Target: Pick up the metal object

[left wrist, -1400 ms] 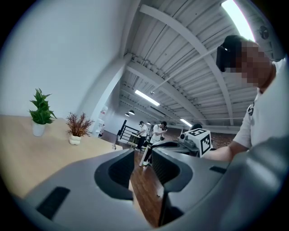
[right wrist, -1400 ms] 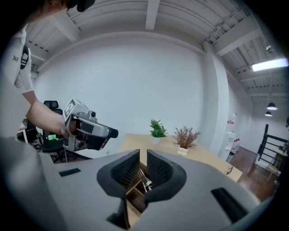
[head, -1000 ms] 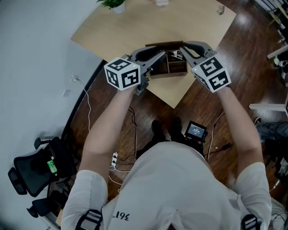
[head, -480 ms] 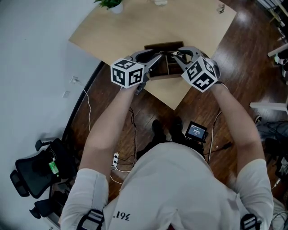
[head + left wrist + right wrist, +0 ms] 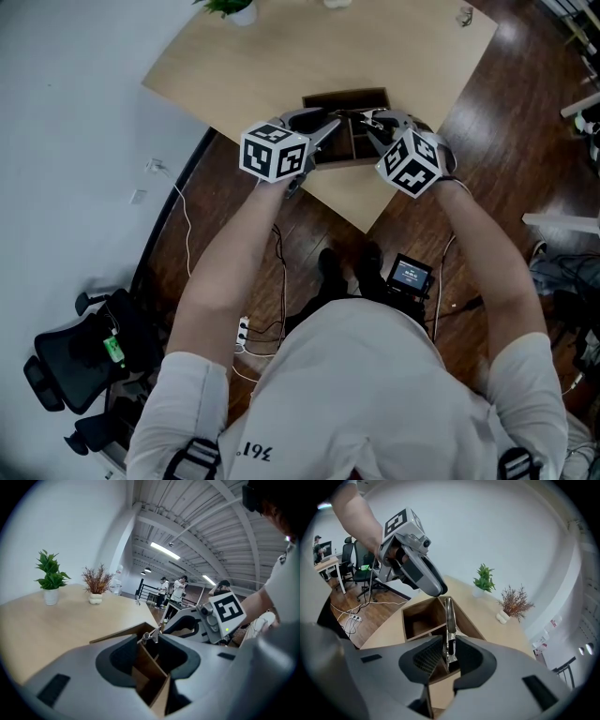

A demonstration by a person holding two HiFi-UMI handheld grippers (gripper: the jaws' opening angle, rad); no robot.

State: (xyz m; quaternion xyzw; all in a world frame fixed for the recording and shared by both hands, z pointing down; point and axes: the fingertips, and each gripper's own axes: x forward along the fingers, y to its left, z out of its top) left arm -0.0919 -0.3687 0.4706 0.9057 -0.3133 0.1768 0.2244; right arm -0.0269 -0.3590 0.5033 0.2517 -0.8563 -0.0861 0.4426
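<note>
A slim shiny metal object (image 5: 448, 620) sticks forward out of my right gripper (image 5: 448, 639), whose jaws are shut on its middle. Its far end (image 5: 151, 635) sits pinched at the tips of my left gripper (image 5: 152, 638), which looks shut on it too. In the head view both grippers meet tip to tip over a brown wooden box (image 5: 342, 97) with dividers, the left gripper (image 5: 335, 119) coming from the left and the right gripper (image 5: 370, 119) from the right. The object hangs just above the box's open compartments (image 5: 422, 616).
The box stands near the pointed corner of a light wooden table (image 5: 253, 66). A green potted plant (image 5: 49, 581) and a dried plant in a white pot (image 5: 97, 585) stand at the far side. Below are wooden floor, cables, a small screen device (image 5: 410, 274) and an office chair (image 5: 84, 352).
Both grippers have drawn closer together over the box; the right one swung inward to the left and its marker cube turned. Their tips now meet at the metal object.
</note>
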